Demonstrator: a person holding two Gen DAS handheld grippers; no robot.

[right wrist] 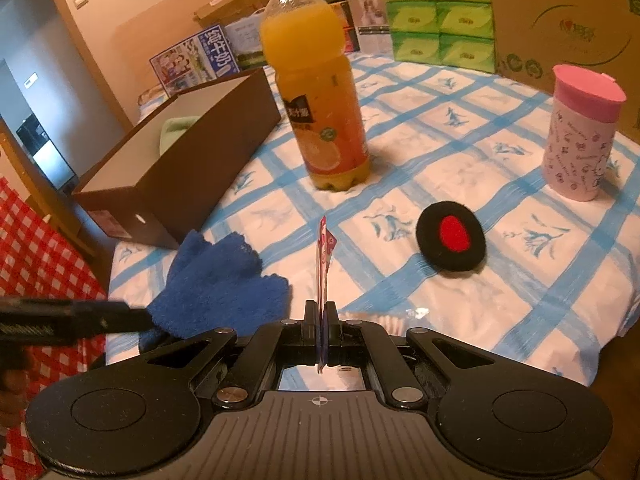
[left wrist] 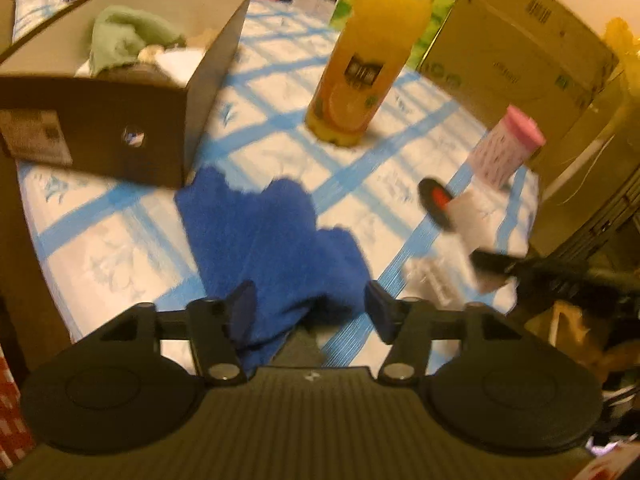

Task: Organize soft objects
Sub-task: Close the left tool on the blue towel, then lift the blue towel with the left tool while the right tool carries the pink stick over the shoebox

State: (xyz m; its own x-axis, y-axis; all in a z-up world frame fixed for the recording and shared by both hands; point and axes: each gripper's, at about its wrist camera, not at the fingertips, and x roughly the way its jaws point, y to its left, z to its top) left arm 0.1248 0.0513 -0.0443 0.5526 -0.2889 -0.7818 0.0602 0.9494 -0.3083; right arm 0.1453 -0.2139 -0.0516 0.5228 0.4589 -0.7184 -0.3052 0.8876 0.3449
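A blue fluffy cloth (left wrist: 272, 236) lies on the blue-checked tablecloth; it also shows in the right wrist view (right wrist: 218, 280). My left gripper (left wrist: 310, 312) is open, its jaws on either side of the cloth's near end. My right gripper (right wrist: 322, 322) is shut on a thin pink and white packet (right wrist: 325, 256) held upright on edge. A black round pad with a red centre (right wrist: 451, 236) lies to the right; it also shows in the left wrist view (left wrist: 436, 204). A dark brown open box (right wrist: 180, 160) holds a green cloth (left wrist: 128, 34).
An orange juice bottle (right wrist: 320, 92) stands mid-table. A pink-lidded cup (right wrist: 580, 132) stands at the right. Green tissue packs (right wrist: 436, 16) and a cardboard box (right wrist: 568, 20) line the back. The table's near edge is close below both grippers.
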